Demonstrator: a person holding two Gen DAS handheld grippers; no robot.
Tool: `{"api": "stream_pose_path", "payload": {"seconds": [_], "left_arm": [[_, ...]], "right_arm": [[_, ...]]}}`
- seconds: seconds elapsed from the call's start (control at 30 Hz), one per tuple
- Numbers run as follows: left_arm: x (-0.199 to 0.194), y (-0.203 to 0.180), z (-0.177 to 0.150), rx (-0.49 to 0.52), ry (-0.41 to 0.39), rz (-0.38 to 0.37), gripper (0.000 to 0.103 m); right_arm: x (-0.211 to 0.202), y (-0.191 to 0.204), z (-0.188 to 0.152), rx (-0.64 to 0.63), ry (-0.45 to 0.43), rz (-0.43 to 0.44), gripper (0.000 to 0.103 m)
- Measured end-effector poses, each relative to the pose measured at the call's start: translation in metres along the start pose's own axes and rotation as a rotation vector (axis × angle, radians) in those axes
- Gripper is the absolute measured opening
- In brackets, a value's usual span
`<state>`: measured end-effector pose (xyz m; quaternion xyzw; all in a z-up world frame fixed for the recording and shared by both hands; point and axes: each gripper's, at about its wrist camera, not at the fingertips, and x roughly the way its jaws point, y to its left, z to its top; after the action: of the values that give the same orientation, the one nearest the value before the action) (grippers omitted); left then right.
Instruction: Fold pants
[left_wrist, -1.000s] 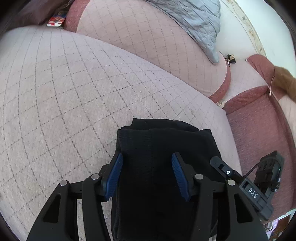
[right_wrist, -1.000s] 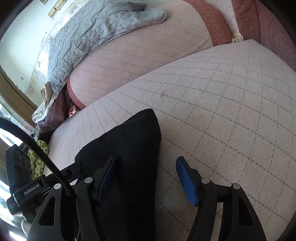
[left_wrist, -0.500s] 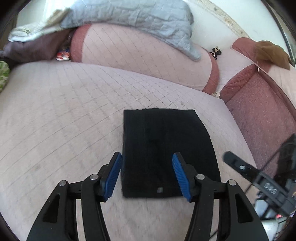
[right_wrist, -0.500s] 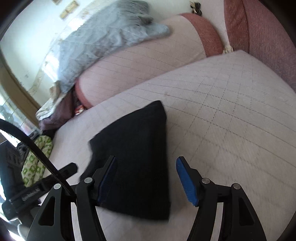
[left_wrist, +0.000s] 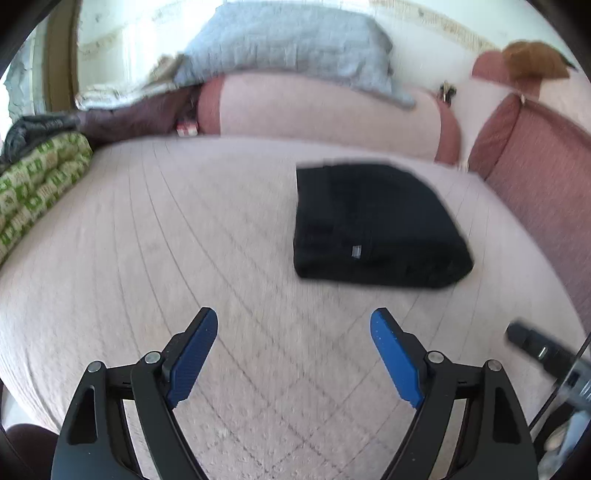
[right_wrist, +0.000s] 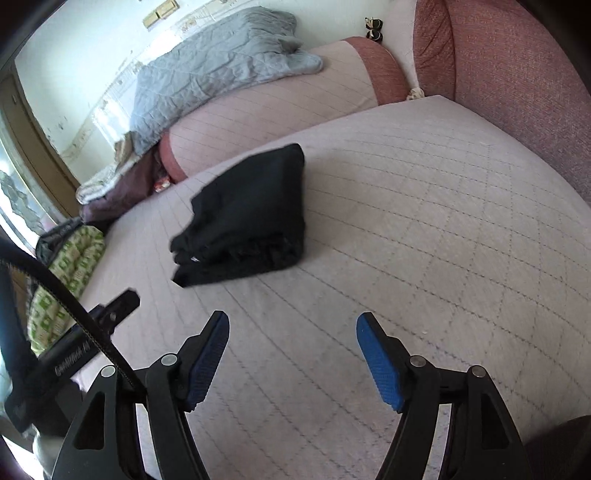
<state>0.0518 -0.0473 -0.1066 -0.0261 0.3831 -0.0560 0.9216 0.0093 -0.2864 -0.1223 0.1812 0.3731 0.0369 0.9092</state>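
The black pants (left_wrist: 373, 225) lie folded into a compact rectangle on the pale quilted sofa seat (left_wrist: 184, 240). They also show in the right wrist view (right_wrist: 247, 218), left of centre. My left gripper (left_wrist: 293, 328) is open and empty, hovering above the seat well short of the pants. My right gripper (right_wrist: 291, 328) is open and empty too, back from the pants and to their right. The other gripper's body (right_wrist: 92, 332) shows at the left edge of the right wrist view.
A grey quilted blanket (left_wrist: 295, 48) lies over the sofa backrest (left_wrist: 325, 110). A green patterned cushion (left_wrist: 33, 184) sits at the seat's left end. A reddish armrest cushion (right_wrist: 517, 74) bounds the right side. Clothes (right_wrist: 110, 184) are piled at the back left.
Both grippers have drawn back and up from the folded pants, which now lie free on the seat. The jaws stayed open.
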Motion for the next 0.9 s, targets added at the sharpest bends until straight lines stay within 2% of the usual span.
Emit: {"api": "stream_pose_path", "payload": {"seconds": [0.07,0.13,0.3,0.43,0.73,0.9], "left_arm": [[0.012,0.002,-0.002,0.009,0.031,-0.021,0.084],[0.019,0.006,-0.004,0.01,0.04,-0.008,0.084],[0.031,0.015,-0.001,-0.038,0.065,-0.026,0.084],[0.038,0.024,0.002,-0.085,0.081,-0.045,0.084],[0.047,0.021,0.004,-0.076,0.082,-0.037,0.084],[0.049,0.022,0.004,-0.075,0.082,-0.037,0.085]], "right_arm": [[0.002,0.001,0.0,-0.02,-0.015,-0.022,0.077],[0.004,0.003,-0.002,-0.037,-0.023,-0.045,0.077],[0.024,0.001,-0.003,-0.04,0.008,-0.08,0.077],[0.032,0.007,-0.001,-0.078,-0.011,-0.113,0.077],[0.051,0.025,-0.005,-0.173,-0.005,-0.132,0.078],[0.052,0.027,-0.007,-0.181,-0.003,-0.135,0.078]]}}
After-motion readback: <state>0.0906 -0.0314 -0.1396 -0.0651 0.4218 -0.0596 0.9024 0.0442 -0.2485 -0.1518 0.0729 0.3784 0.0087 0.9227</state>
